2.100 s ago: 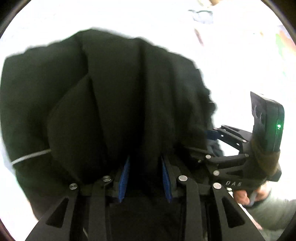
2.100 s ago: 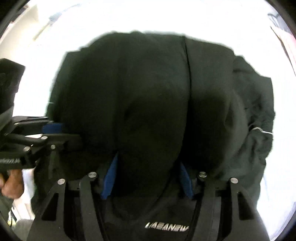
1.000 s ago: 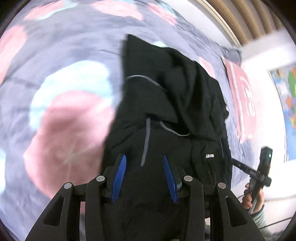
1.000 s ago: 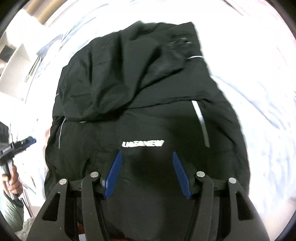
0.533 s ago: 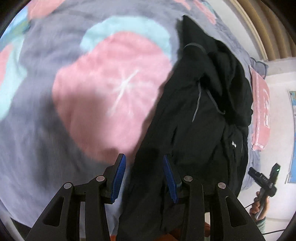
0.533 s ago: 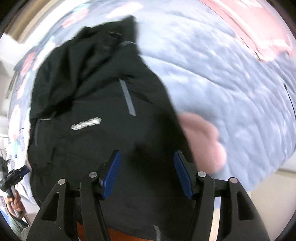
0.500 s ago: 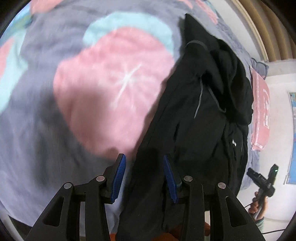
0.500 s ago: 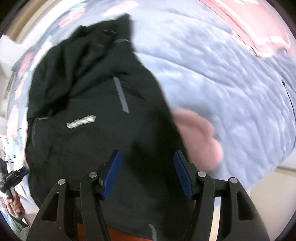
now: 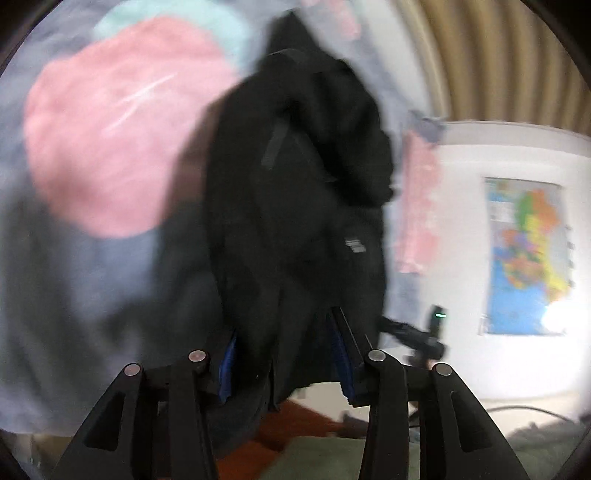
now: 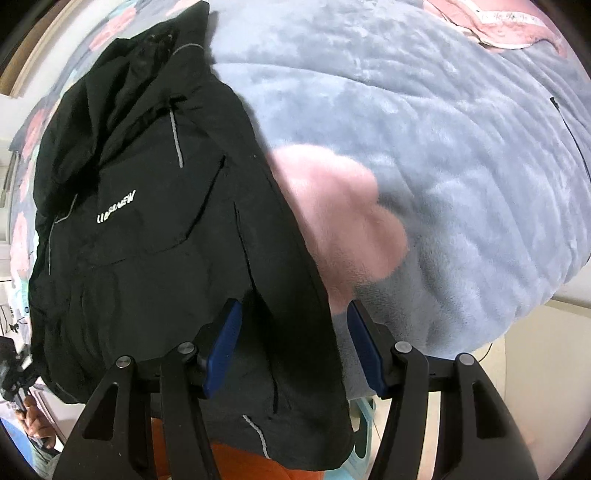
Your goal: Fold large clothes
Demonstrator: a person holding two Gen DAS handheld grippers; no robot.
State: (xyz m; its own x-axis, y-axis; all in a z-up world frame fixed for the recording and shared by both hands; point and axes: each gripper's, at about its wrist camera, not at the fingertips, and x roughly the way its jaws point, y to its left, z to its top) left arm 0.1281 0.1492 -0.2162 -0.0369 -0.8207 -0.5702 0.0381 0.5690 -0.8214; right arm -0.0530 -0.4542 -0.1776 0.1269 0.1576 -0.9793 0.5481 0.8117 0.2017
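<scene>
left gripper [image 9: 286, 360]: jaws just eased wider, black jacket [image 9: 295, 206] hem between the pads, grip not discernible in blur | right gripper [image 10: 295, 350]: jaws apart, jacket edge between, unpressed | jacket is laid on grey-blue blanket [image 10: 443, 129], hem overhanging its near edge | open blanket is seen either side of jacket

A bed carried everything, covered by a plush grey-blue blanket [image 10: 461, 155] with big pink and pale teal blobs (fuzzy, quilted lines showed in the right wrist view). A black jacket [image 10: 155, 221] lay spread directly on the blanket, white lettering on the chest, grey reflective strips, hood bunched at the far end. Its hem end hung past the near edge of the bed. A pink pillow [image 10: 491, 26] lay at the far corner. The left wrist view was motion-blurred; the same blanket [image 9: 110, 147] and jacket [image 9: 295, 192] were there.
</scene>
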